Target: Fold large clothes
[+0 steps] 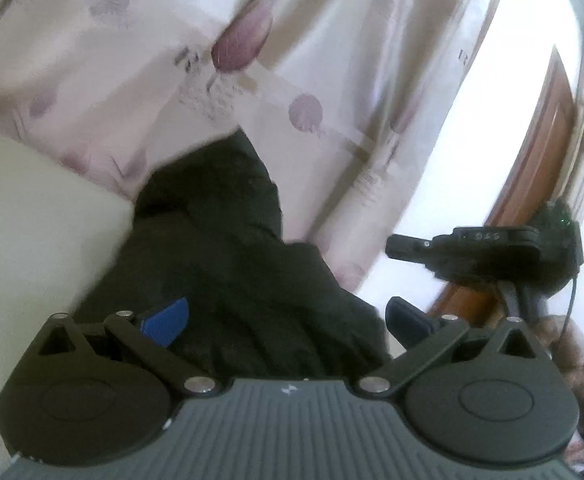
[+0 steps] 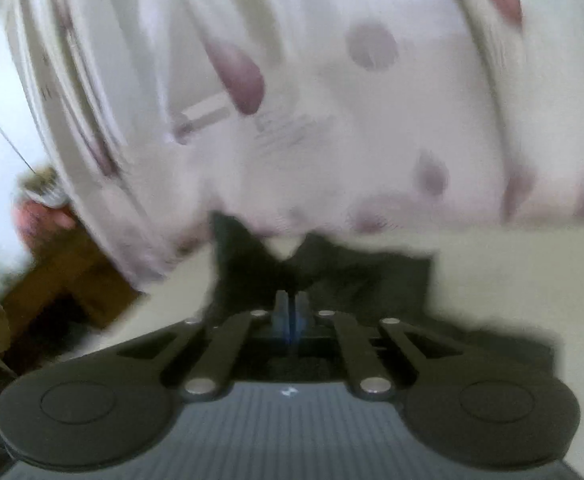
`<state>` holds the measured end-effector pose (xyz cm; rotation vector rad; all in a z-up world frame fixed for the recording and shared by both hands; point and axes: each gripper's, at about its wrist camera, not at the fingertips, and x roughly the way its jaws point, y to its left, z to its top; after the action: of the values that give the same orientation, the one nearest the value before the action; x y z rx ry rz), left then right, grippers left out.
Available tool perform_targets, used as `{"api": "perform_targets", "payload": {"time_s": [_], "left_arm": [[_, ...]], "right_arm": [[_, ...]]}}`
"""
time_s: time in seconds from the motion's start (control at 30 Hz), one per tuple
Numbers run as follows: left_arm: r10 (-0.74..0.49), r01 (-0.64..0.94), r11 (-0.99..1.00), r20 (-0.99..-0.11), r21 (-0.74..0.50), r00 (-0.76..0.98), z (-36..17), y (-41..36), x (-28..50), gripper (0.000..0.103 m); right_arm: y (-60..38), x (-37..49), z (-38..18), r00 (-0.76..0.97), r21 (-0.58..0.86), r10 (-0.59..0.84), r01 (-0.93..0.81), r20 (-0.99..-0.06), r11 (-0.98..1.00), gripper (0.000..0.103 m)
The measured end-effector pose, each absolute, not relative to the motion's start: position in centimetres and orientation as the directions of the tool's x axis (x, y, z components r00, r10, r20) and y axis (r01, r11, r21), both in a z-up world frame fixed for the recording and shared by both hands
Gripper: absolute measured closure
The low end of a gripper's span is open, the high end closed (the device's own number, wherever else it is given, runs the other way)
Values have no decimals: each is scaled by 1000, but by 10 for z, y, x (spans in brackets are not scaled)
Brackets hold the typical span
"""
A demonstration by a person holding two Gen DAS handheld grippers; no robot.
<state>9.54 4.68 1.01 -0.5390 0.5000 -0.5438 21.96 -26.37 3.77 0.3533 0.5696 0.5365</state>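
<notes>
A black garment (image 1: 232,264) lies crumpled on a cream bed surface (image 1: 32,220) and runs away from me toward the curtain. My left gripper (image 1: 286,320) is open wide over its near end, and the cloth bulges between the blue fingers (image 1: 166,322) without being pinched. The right gripper (image 1: 391,246) hovers to the right, its tip bare and clear of the garment. In the blurred right wrist view my right gripper (image 2: 292,304) is shut with nothing seen between its pads. The black garment (image 2: 331,276) lies just beyond its tips.
A pale curtain (image 1: 252,40) with purple tree shapes hangs close behind the bed, with a bright window to its right. Brown wooden furniture (image 1: 539,140) stands at the right. The right wrist view shows the curtain (image 2: 331,100) and dark wood (image 2: 72,276) at lower left.
</notes>
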Motion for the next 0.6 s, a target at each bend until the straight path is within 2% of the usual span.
{"api": "perform_targets", "payload": {"time_s": [0.03,0.07,0.1,0.13,0.23,0.37,0.47,0.5,0.53,0.57,0.6], "left_arm": [[-603,339,716,-296,-610,740,5,46,96,0],[-589,324,727,-308,-605,747,2,45,98,0],[-577,310,736,-317,-603,753,0,44,98,0],[-580,308,727,-309,-613,754,-3,45,97,0],[-570,302,734,-311,-609,760,-5,45,96,0],[-569,318,750,-320,-581,758,-4,41,94,0],[-569,330,757,-321,-564,757,-4,38,96,0],[-572,334,755,-318,-564,756,-4,39,94,0],[-573,335,755,-318,-564,755,-4,40,93,0],[-572,333,756,-321,-564,755,-3,41,93,0],[-569,328,759,-326,-563,755,-2,43,91,0]], "right_arm": [[-260,224,34,670,505,607,-380,-428,775,74],[-255,230,32,641,531,632,-384,-435,755,32],[-247,233,32,649,529,637,-397,-416,750,2],[-240,238,34,660,518,642,-420,-390,745,0],[-212,264,39,660,511,640,-422,-393,749,1],[-159,309,34,614,389,562,-406,-554,827,1],[-129,323,23,566,309,518,-428,-641,850,4],[-115,327,19,560,256,489,-444,-669,859,31],[-102,329,14,558,191,453,-464,-695,865,64],[-93,329,9,556,134,415,-476,-721,869,83],[-85,326,9,563,92,396,-490,-726,867,85]]}}
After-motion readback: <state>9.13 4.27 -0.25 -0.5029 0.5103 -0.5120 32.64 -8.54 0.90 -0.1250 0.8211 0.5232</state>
